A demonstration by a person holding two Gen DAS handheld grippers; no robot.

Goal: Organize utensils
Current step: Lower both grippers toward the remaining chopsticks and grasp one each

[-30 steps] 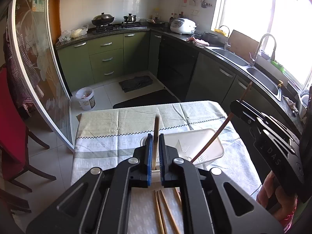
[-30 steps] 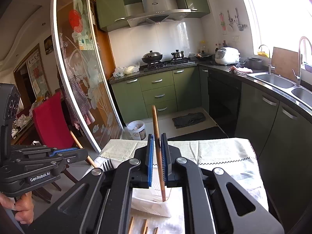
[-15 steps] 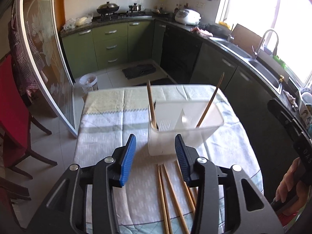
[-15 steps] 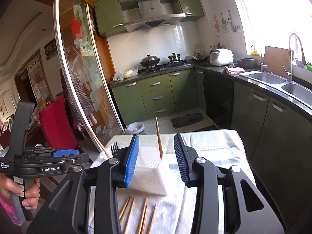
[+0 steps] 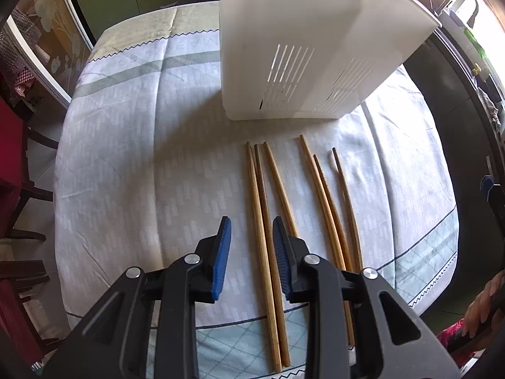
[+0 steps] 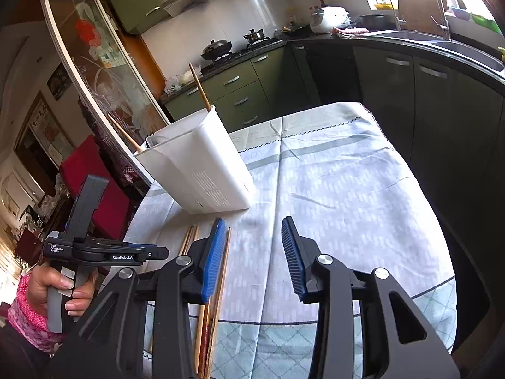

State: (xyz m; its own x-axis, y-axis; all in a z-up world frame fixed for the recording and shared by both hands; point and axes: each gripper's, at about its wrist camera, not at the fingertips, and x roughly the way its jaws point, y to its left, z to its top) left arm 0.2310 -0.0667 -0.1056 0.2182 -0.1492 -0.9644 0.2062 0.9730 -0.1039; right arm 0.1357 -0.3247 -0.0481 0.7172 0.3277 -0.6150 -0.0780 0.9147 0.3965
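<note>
The left gripper (image 5: 251, 243) hangs low over the table with its blue pads spread, straddling two chopsticks (image 5: 263, 221) that lie side by side and touch along much of their length; nothing is pinched yet. The right gripper (image 6: 255, 252) is also spread and empty, held a little off to the side, its left pad just over the outermost chopstick (image 6: 221, 271) of the row. Six chopsticks in all lie loose on the cloth, roughly parallel, their far tips pointing at the white holder (image 5: 309, 57) that stands just beyond them; two more chopsticks (image 6: 199, 87) already lean inside it. The likely trouble from here is a double pick: since the two sticks between the left pads lie against each other, closing could catch both, or squeeze one so it rolls and skids out sideways. A grip taken this near the thick end would also leave the long thin end free to droop and swing, so it might hit the holder's rim instead of dropping in. The holder looks light and tall, and a knock from a stick could tip it or push it along the cloth. The tablecloth (image 5: 151, 145) is pale with grey bands, a zigzag line and a checked hem, slightly creased, so it may bunch under a dragged pad. Beyond the table are green kitchen cabinets (image 6: 243, 91), a stove with pots (image 6: 217, 47), a rice cooker (image 6: 329, 17), a sink (image 6: 442, 38) under a bright window, a glass sliding door (image 6: 104, 72) and a red chair (image 6: 91, 177).
</note>
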